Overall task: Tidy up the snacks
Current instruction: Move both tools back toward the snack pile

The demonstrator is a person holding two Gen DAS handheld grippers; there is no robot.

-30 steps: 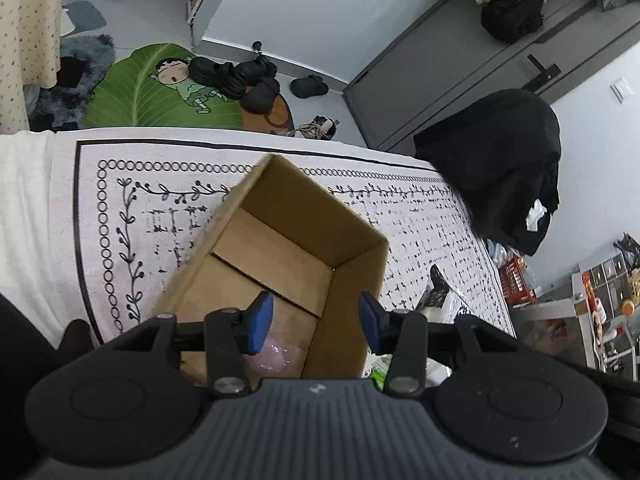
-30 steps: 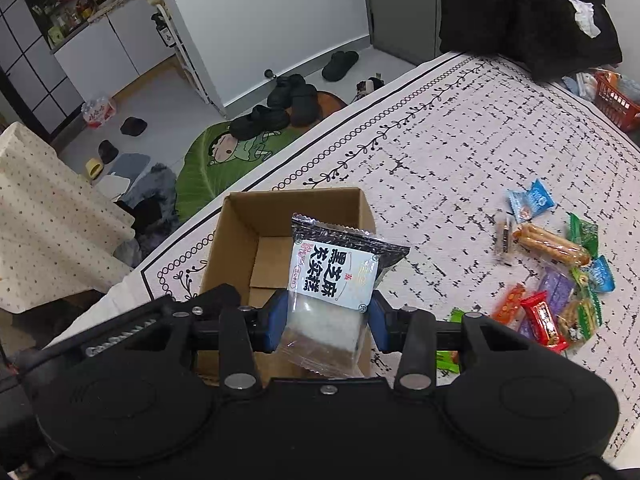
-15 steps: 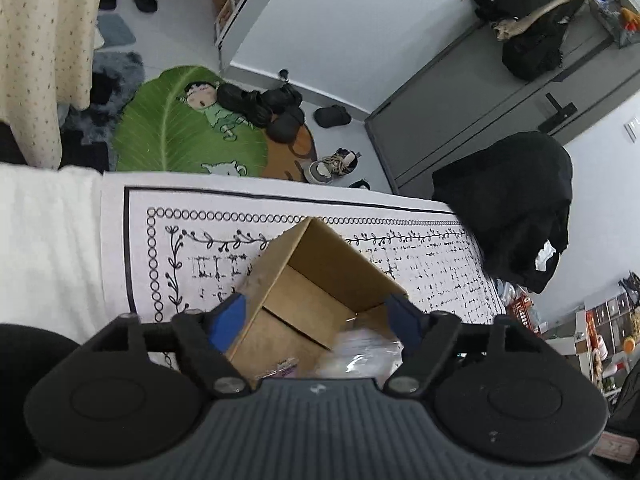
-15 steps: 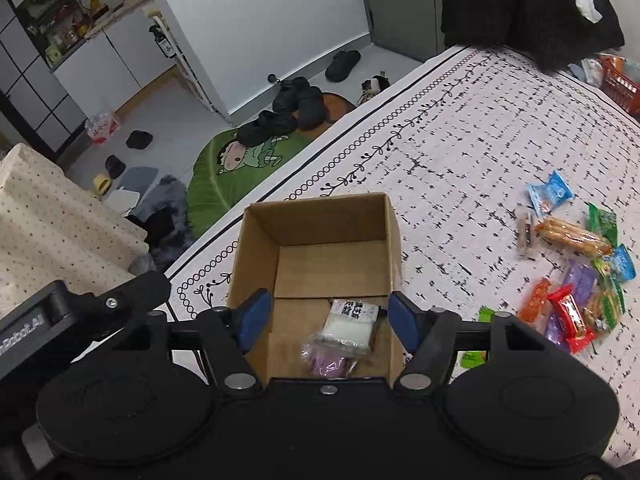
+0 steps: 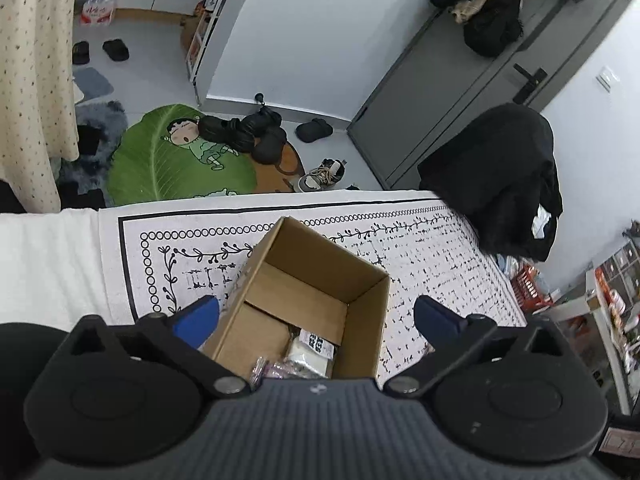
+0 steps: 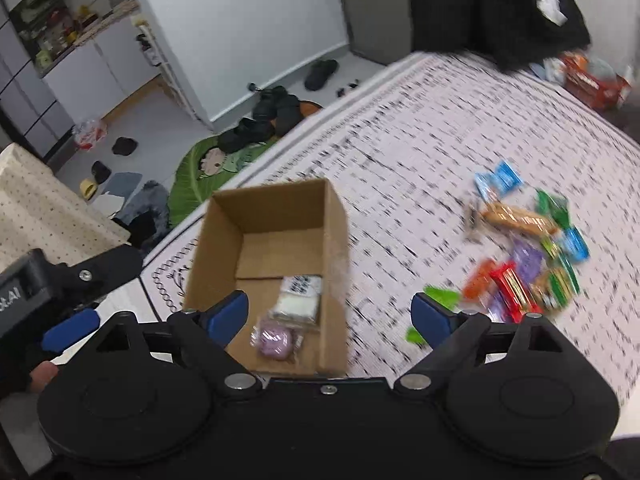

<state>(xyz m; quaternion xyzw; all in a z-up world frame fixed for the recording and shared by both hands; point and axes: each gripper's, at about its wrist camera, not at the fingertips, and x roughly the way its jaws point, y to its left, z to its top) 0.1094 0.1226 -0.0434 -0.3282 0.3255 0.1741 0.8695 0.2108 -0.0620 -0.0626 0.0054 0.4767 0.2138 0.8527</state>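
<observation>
While both of my hand-held grippers hang over the cardboard box (image 6: 276,248), neither holds anything. My left hand-held gripper (image 5: 316,320) has just been opening, jaws spread wide to either side of the box, nothing pressed between them. My right hand-held gripper (image 6: 330,314) has also just been opening, jaws apart and empty. Below it, inside the box, lie a white sesame-cake packet (image 6: 298,296) and a purple wrapped snack (image 6: 274,338), touching. Right of my right hand-held gripper, a loose pile of snacks (image 6: 528,252) sits on the patterned cloth (image 6: 400,152), well apart from the box.
</observation>
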